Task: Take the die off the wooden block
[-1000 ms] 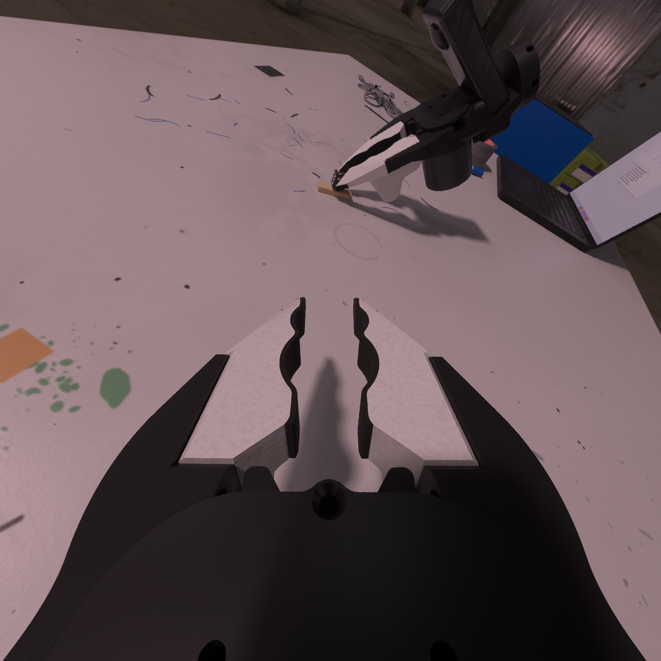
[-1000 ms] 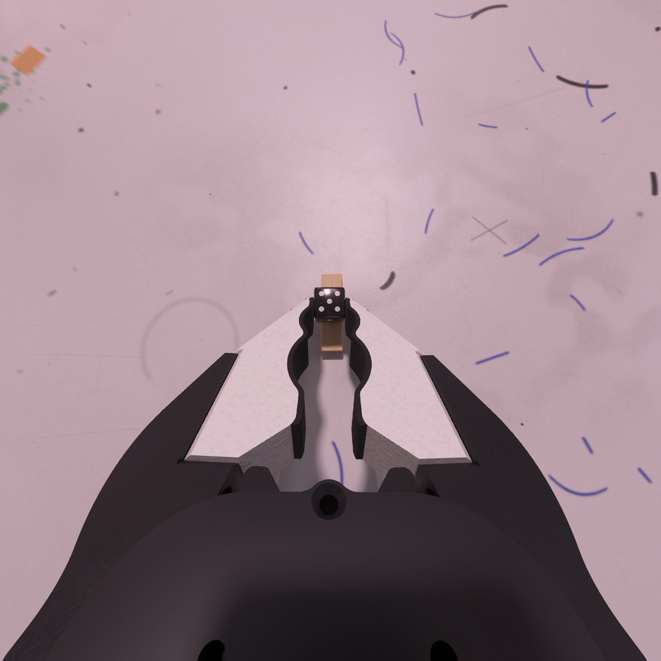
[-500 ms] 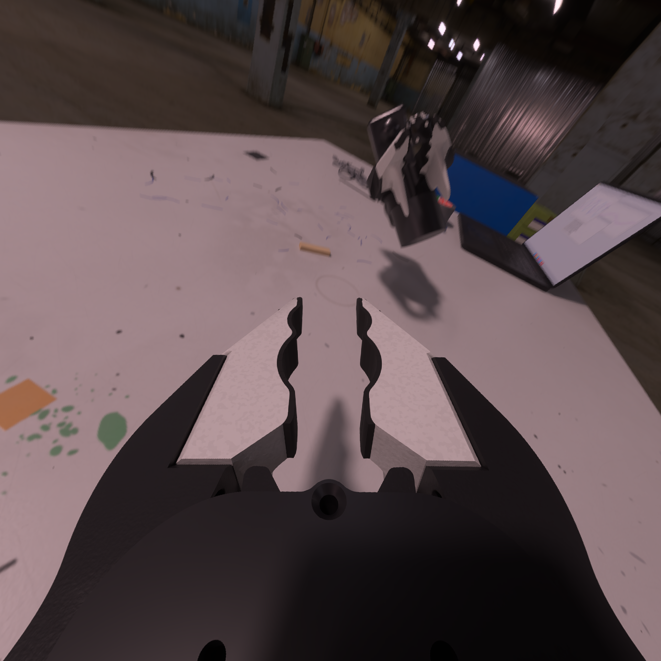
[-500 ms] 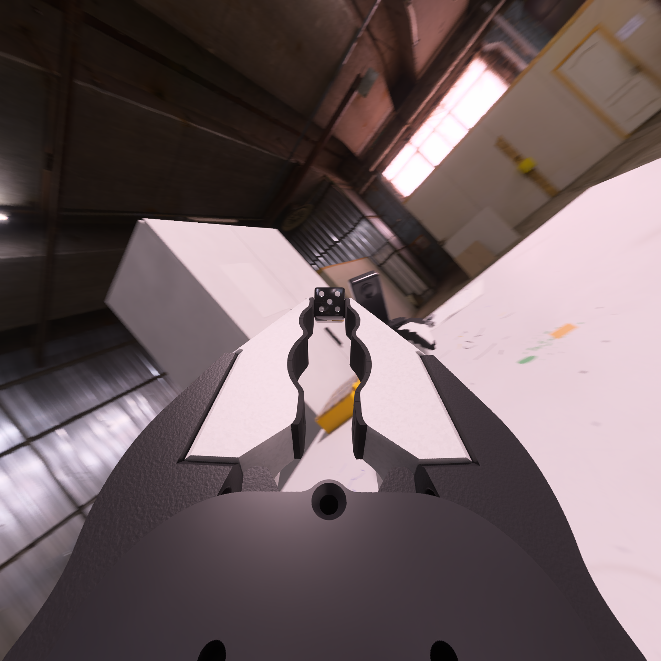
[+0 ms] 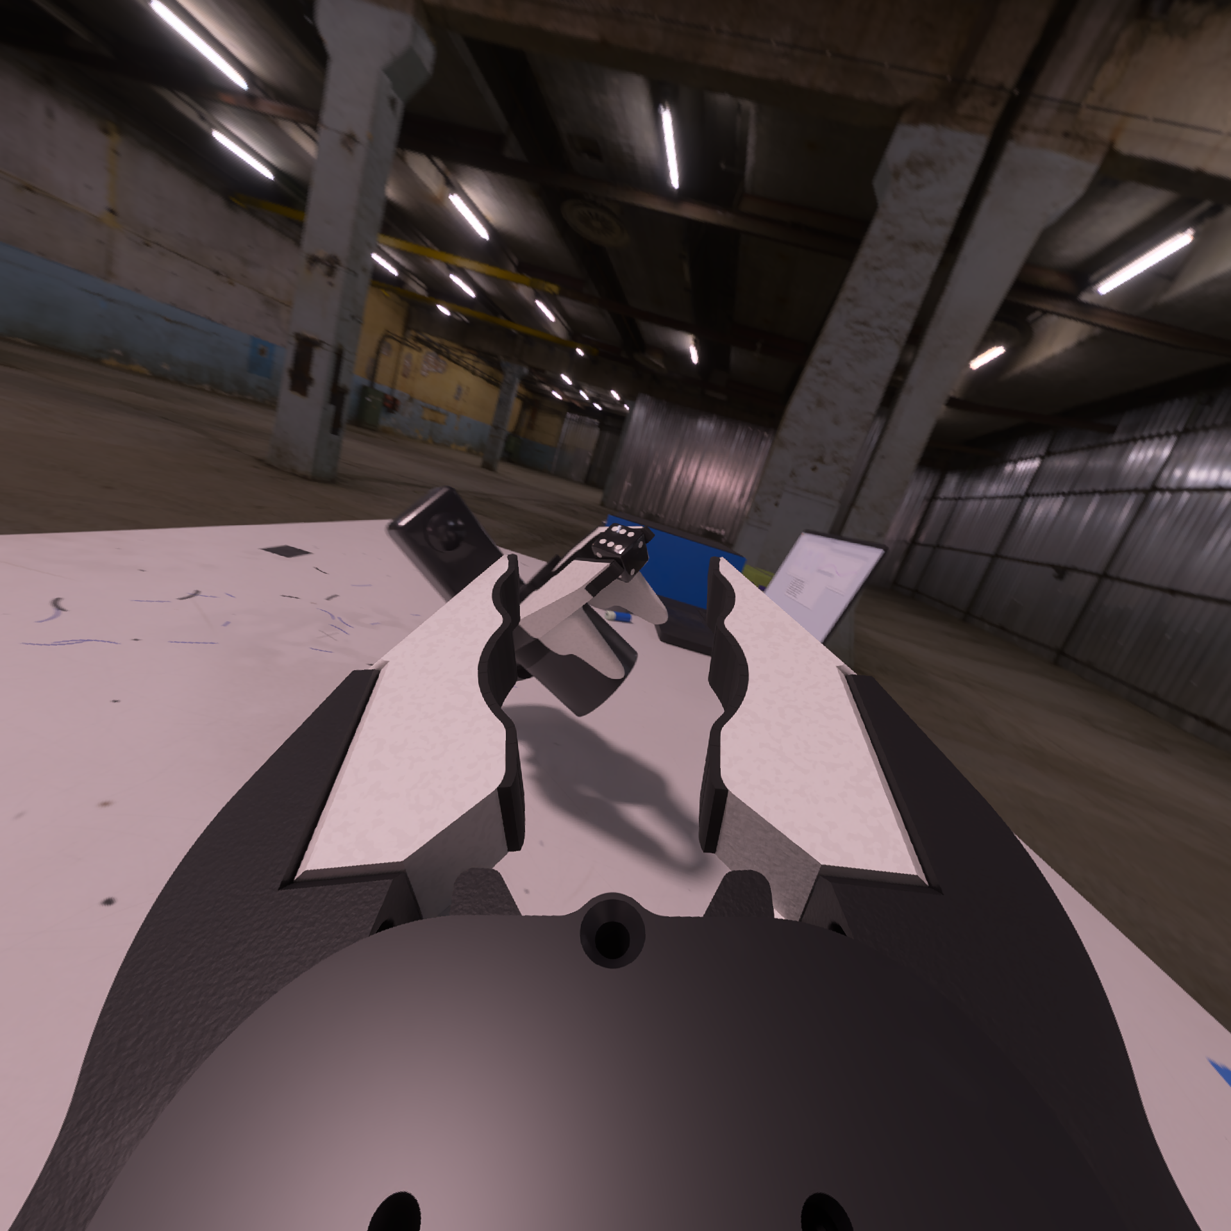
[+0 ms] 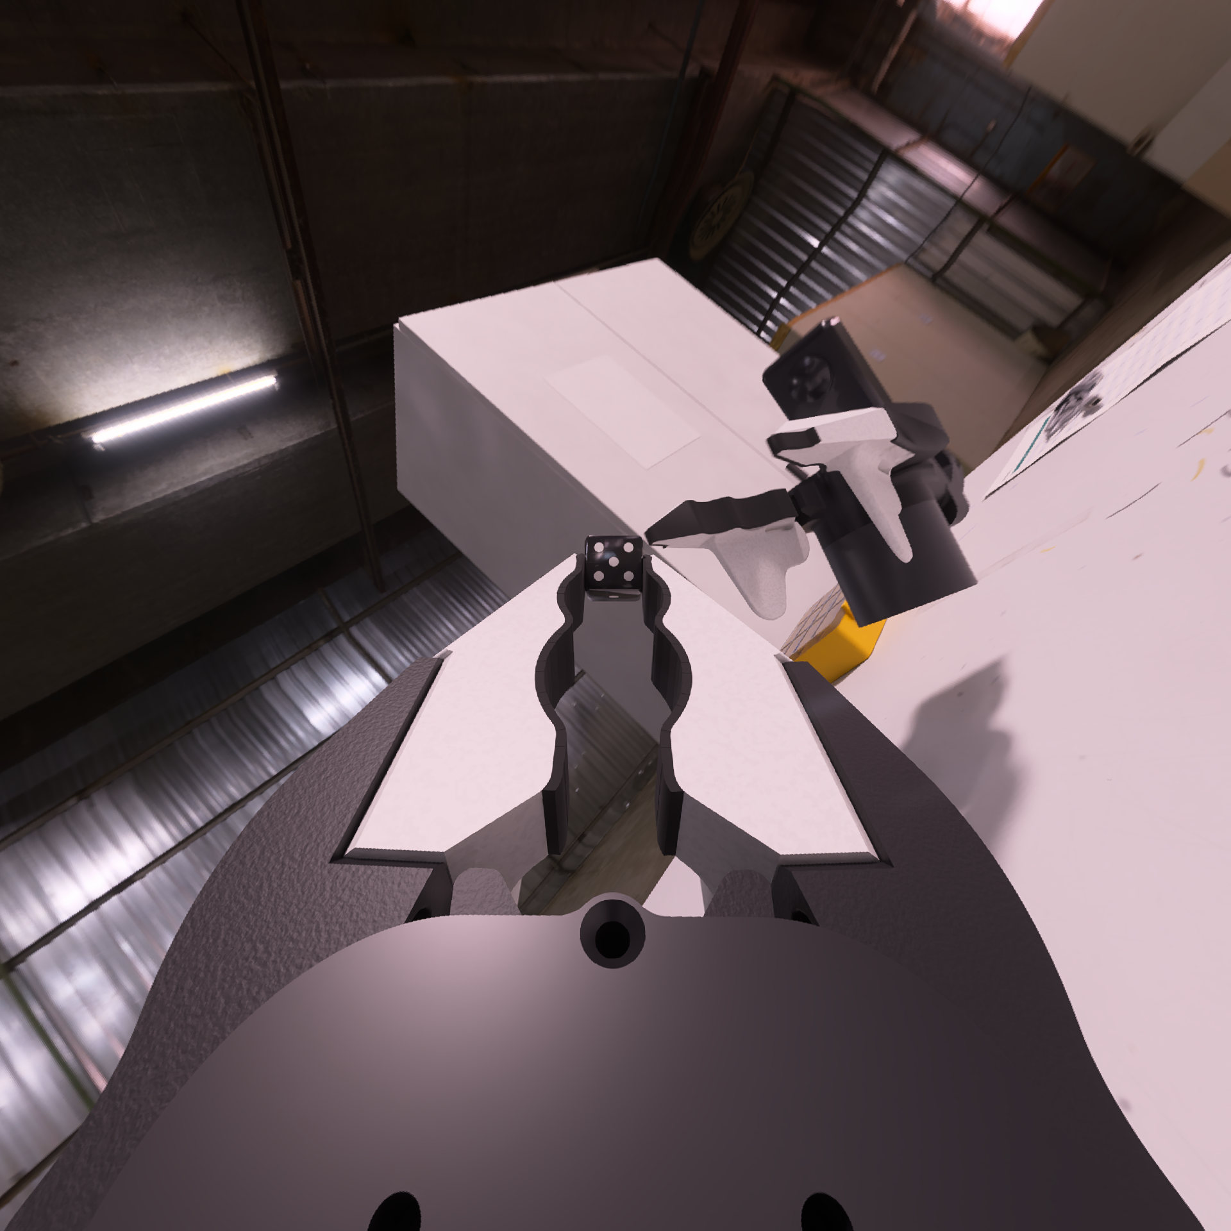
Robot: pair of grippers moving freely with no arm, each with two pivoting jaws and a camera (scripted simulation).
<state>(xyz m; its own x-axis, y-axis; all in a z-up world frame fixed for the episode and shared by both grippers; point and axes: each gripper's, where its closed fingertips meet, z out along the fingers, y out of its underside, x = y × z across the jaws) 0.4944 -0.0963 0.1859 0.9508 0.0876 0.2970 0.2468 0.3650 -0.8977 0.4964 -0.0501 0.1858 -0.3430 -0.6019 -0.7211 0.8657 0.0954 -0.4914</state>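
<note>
Currently: black die (image 6: 613,563) pinched at tips of right gripper (image 6: 611,566), raised above table (image 5: 166,699). Left gripper (image 5: 609,586) spread wide, empty, tips just beside die. Wooden block apparently out of view.

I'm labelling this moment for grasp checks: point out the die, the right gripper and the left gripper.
die (image 6: 612,561): right wrist view, on its dotted face.
right gripper (image 6: 611,566): right wrist view, midway between its fingertips.
left gripper (image 5: 611,573): left wrist view, midway between its open fingertips.
</note>
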